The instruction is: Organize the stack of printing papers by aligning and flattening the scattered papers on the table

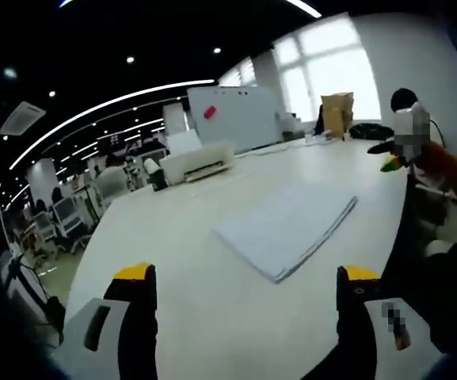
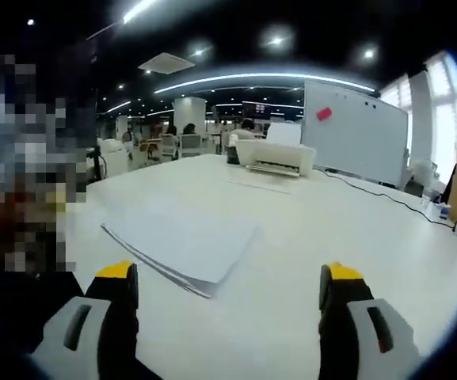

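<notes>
You hold the left gripper (image 1: 245, 283) and the right gripper (image 2: 227, 283) above the table (image 2: 307, 237) with jaws spread wide and empty, probably so each can come at the stack of papers (image 2: 182, 241) from its own side. The stack lies flat just ahead, edges roughly squared. Farther back sits a printer (image 2: 274, 155), then a whiteboard (image 2: 355, 131).
</notes>
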`<state>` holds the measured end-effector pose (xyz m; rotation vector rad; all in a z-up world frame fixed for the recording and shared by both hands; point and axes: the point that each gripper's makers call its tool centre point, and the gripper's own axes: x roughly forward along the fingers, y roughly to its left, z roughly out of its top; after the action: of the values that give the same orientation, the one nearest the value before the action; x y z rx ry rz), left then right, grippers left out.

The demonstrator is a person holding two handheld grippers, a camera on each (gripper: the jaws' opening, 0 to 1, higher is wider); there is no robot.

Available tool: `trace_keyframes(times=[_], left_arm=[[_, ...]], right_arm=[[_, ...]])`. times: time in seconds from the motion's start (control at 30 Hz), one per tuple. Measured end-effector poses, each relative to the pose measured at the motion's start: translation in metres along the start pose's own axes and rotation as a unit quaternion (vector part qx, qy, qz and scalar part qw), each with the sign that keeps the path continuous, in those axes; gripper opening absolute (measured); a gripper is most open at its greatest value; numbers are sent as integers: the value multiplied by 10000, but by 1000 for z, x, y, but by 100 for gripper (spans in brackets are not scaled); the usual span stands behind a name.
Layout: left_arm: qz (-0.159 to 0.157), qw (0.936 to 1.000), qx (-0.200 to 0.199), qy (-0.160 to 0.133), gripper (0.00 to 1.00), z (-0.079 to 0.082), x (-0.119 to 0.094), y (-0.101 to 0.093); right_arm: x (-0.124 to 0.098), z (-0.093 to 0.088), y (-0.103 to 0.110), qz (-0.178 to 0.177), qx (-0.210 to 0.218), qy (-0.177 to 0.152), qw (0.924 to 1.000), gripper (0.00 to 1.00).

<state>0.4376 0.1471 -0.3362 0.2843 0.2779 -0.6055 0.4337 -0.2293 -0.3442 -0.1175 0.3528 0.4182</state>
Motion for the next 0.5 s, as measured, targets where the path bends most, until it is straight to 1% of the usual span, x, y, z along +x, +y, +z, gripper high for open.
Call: trace_keyframes(times=[0.17,0.5], left_arm=[[1,10000,17,21,97,1,-3,-1],[-36,10000,63,66,97,-1,-5,-6]], right_arm=[[-1,-3,1,-3,-48,86,10000,90],[-2,-5,3,-32,-107,151,9998,90]])
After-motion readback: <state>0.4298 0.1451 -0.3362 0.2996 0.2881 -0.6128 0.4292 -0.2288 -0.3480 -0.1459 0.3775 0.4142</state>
